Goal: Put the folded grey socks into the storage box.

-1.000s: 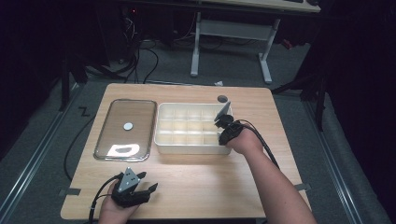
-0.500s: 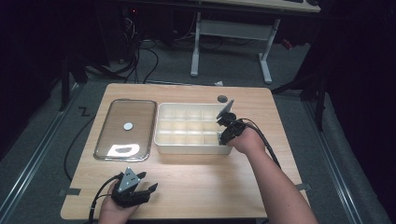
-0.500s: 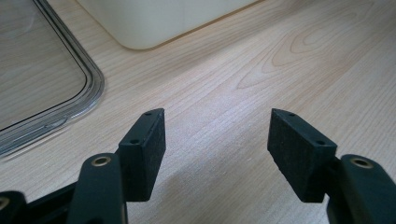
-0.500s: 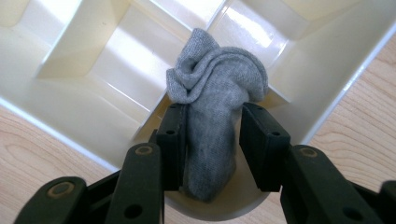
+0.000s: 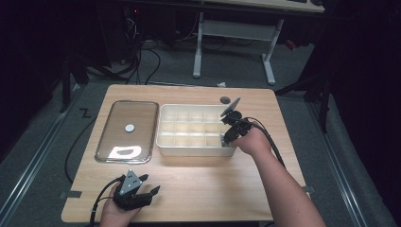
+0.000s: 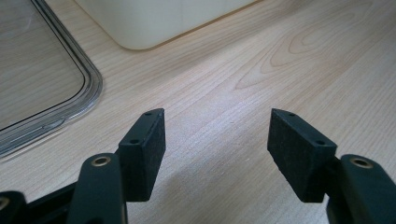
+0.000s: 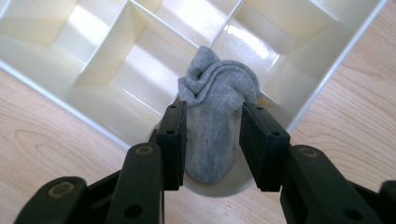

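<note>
**Right gripper over box corner with sock**

Since a second ago we see the right gripper (image 5: 226,137) shift slightly toward the near right corner of the box (image 5: 194,150); left gripper (image 5: 150,193) has stayed put at the near left table (image 5: 213,189) edge.

Right fingers (image 7: 261,140) are closed partway on a grey sock (image 7: 215,126), pinching its lower half from both sides. We see the sock's bunched top poking up past the fingers, over a divider of the box. Its bottom end sits at the rounded corner compartment, nearest the camera in the right gripper view. We cannot tell if it touches the compartment floor.

Left fingers (image 6: 144,149) are wide apart, holding nothing, just above bare wood. In the left gripper view we see the lid (image 6: 46,84) corner at upper left and the box corner at top, both apart from the fingers.

From the high view: cream box with many compartments in the table middle, clear lid lying flat just beside its left side, with a small round white spot on it. Small dark disc (image 5: 225,100) on the table behind the box, near the right gripper's grey plate.
</note>
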